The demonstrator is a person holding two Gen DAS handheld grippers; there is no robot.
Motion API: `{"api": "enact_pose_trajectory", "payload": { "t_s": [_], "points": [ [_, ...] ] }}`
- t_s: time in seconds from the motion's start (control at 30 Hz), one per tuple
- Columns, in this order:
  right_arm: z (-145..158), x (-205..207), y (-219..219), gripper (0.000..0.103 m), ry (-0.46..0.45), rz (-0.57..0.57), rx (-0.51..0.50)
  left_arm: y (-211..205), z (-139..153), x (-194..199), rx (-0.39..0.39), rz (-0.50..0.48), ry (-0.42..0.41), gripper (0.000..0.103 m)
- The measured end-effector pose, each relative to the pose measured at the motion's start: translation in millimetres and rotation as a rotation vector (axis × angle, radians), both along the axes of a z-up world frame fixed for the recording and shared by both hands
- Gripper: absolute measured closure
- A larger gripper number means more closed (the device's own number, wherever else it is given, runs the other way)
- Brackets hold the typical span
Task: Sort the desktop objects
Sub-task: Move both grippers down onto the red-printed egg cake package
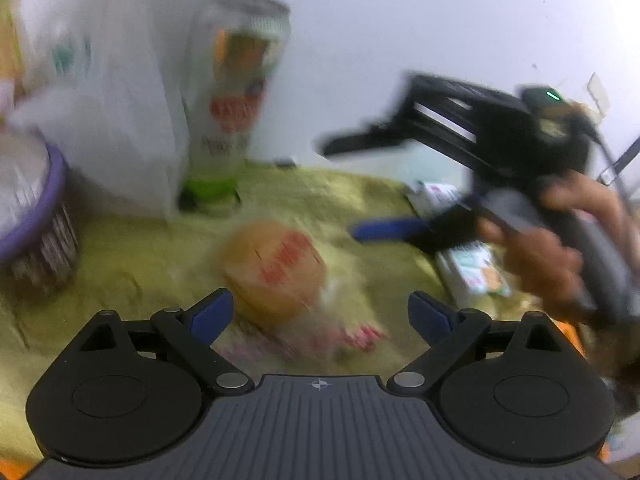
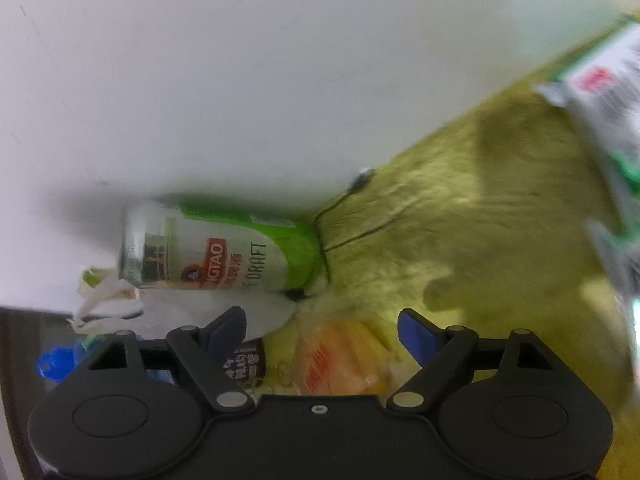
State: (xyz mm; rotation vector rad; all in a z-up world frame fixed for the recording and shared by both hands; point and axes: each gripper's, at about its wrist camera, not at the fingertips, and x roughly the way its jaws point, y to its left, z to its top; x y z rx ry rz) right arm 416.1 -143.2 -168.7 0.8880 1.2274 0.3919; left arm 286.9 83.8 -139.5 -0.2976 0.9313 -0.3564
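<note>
A wrapped bun (image 1: pixel 276 268) in clear plastic with red print lies on the yellow-green cloth (image 1: pixel 132 248). My left gripper (image 1: pixel 320 314) is open, its blue pads on either side of the bun's near end, not touching it. A tall green and white beer can (image 1: pixel 232 96) stands behind the bun by the wall. My right gripper (image 2: pixel 320 334) is open and empty, rolled sideways; it also shows in the left wrist view (image 1: pixel 360 188), held in a hand above the cloth at the right. The bun (image 2: pixel 340 356) and the can (image 2: pixel 216 248) show in the right wrist view.
A white plastic bag (image 1: pixel 112 92) stands left of the can. A purple-rimmed cup (image 1: pixel 36 216) sits at the far left. Small packets (image 1: pixel 472 268) lie under the right hand. A green and white package (image 2: pixel 600 120) is at the right wrist view's right edge. A thin black cable (image 2: pixel 344 208) runs along the wall.
</note>
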Motion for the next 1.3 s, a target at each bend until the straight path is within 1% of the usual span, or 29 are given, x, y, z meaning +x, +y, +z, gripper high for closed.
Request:
{"api": "enact_pose_trajectory", "payload": {
  "t_s": [0.07,0.13,0.17,0.23,0.4,0.47,0.57,0.6,0.67,0.77,0.8,0.87,1.0,1.13,1.2,1.3],
  "points": [
    [-9.9,7.8,10.1,0.021,-0.001,0.033,-0.023,-6.3,-5.7,2.3,0.008,-0.009,0.017,0.008],
    [-21.0,5.5,13.1,0.021,0.046,0.043,-0.010,-4.8,-7.6,6.2,0.006,0.007,0.010,0.008],
    [-26.2,4.0,14.3,0.021,0.070,0.047,-0.002,-3.9,-8.4,8.2,0.004,0.015,0.007,0.008],
    [-29.2,-5.7,10.1,0.021,0.110,0.052,0.054,-1.9,-10.1,12.2,0.002,0.033,-0.001,0.008],
    [-17.3,-11.9,-4.6,0.021,0.098,0.034,0.052,2.9,-14.3,22.2,-0.005,0.076,-0.019,0.008],
    [-12.6,-14.4,-10.5,0.021,0.094,0.027,0.051,8.2,-11.2,17.0,-0.021,0.090,-0.016,0.008],
    [-5.5,-18.1,-19.3,0.020,0.087,0.016,0.050,11.2,-2.7,2.2,-0.042,0.057,-0.009,0.008],
    [-3.0,-18.4,-21.5,0.020,0.081,0.014,0.050,11.2,-1.2,-1.4,-0.049,0.037,-0.005,0.008],
    [4.5,-0.5,-11.8,0.020,0.004,0.044,0.050,7.2,0.1,-6.1,-0.084,-0.016,0.021,0.008],
    [7.0,22.8,13.1,0.020,-0.095,0.118,-0.021,0.4,2.7,-10.9,-0.131,-0.087,0.052,0.008],
    [5.6,29.0,21.5,0.020,-0.119,0.146,-0.046,-1.7,0.5,-8.9,-0.129,-0.090,0.063,0.008],
    [-0.4,33.1,33.8,0.020,-0.138,0.191,-0.082,-5.8,-4.6,-4.4,-0.120,-0.090,0.083,0.008],
    [-13.2,34.9,42.0,0.020,-0.107,0.233,-0.079,-14.1,-14.8,4.7,-0.102,-0.091,0.125,0.007],
    [-3.2,24.9,29.5,0.019,-0.091,0.253,-0.079,-12.5,-15.3,8.2,-0.066,-0.067,0.104,0.006],
    [-4.0,19.4,20.4,0.019,-0.058,0.250,-0.083,-9.1,-15.1,10.6,-0.062,-0.043,0.093,0.006],
    [-6.6,9.4,11.6,0.019,-0.007,0.242,-0.070,-4.3,-18.2,14.3,-0.065,-0.002,0.102,0.006]
  ]
}}
